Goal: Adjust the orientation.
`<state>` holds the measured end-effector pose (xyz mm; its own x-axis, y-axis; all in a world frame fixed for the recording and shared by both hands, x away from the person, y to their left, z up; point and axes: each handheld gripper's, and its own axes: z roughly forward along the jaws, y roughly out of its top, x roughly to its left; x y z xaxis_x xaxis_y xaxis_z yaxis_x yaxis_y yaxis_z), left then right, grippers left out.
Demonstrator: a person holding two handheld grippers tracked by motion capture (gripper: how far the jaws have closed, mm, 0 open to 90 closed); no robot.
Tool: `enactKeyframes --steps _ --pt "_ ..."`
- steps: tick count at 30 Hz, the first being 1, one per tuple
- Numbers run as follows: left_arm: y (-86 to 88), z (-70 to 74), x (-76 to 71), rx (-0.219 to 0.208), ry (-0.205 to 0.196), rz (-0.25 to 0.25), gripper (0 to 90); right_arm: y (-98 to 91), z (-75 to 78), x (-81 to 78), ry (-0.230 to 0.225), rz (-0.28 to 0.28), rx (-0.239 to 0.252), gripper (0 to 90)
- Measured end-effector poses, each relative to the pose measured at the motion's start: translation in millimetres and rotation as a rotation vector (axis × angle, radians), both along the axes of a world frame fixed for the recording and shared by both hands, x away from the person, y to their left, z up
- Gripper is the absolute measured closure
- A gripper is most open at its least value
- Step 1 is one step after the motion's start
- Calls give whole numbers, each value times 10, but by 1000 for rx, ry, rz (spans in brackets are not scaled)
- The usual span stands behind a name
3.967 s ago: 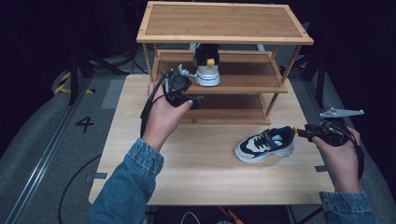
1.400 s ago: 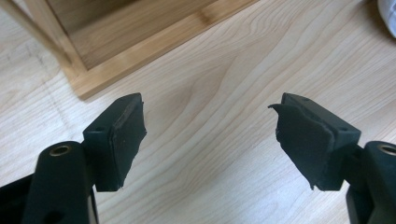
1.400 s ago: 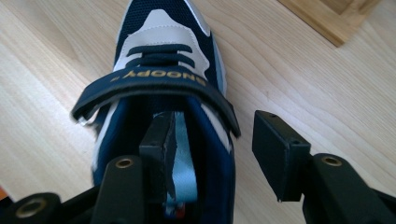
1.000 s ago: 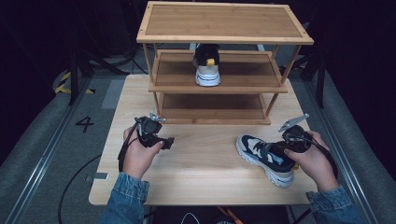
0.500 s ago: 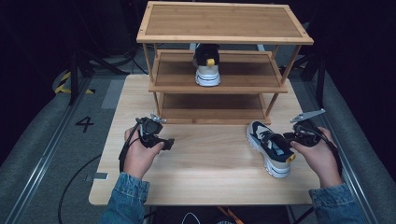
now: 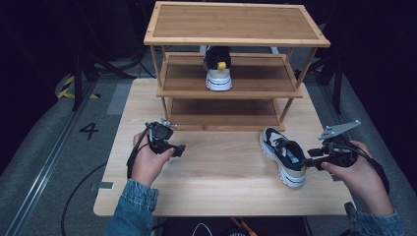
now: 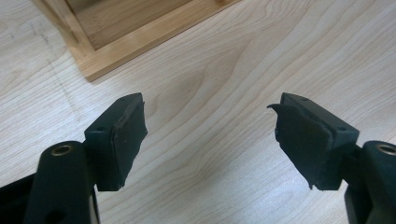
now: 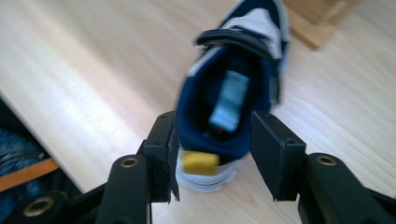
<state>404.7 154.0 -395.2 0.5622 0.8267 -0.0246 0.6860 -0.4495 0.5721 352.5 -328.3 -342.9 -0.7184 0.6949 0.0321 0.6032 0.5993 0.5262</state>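
- One shoe (image 6: 218, 69) already on the rack's (image 6: 231, 91) middle shelf, heel toward the table's near edge
- Second shoe (image 6: 283, 156) on the table (image 6: 221, 172) near its right edge, not yet shelved
- Right gripper (image 6: 311, 163) at its heel, jaws just been opening, heel between them, pads look clear
- Left gripper (image 6: 178, 149) wide open, empty, near the rack's front left corner
- Top and bottom shelves bare

A rack (image 6: 236, 88) stands at upper centre on the table (image 6: 221, 191), one shoe (image 6: 218, 69) on its middle shelf. Another shoe (image 6: 284, 156) lies lower right, before the rack.
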Motion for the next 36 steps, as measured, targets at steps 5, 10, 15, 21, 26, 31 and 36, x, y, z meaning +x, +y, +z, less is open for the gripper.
enactKeyframes --steps 5,10,15,21,26,31,36 --pt "-16 -3 2 3 1 -12 252 130 -106 47 35 49 -19 556" --pt "1 -10 3 -2 2 0 252 248 -282 133 83 105 -83 601" --pt "-21 -28 7 7 10 -8 251 325 -396 181 103 130 -133 723" --pt "-20 -29 4 13 16 -5 250 375 -387 181 113 125 -96 773" --pt "-24 -39 1 11 19 -4 250 497 -378 157 97 136 -87 764" --pt "-18 -53 6 8 18 -5 250 555 -378 127 114 146 -63 690" --pt "-12 -57 3 13 21 -6 250 516 -451 148 185 146 -80 590"
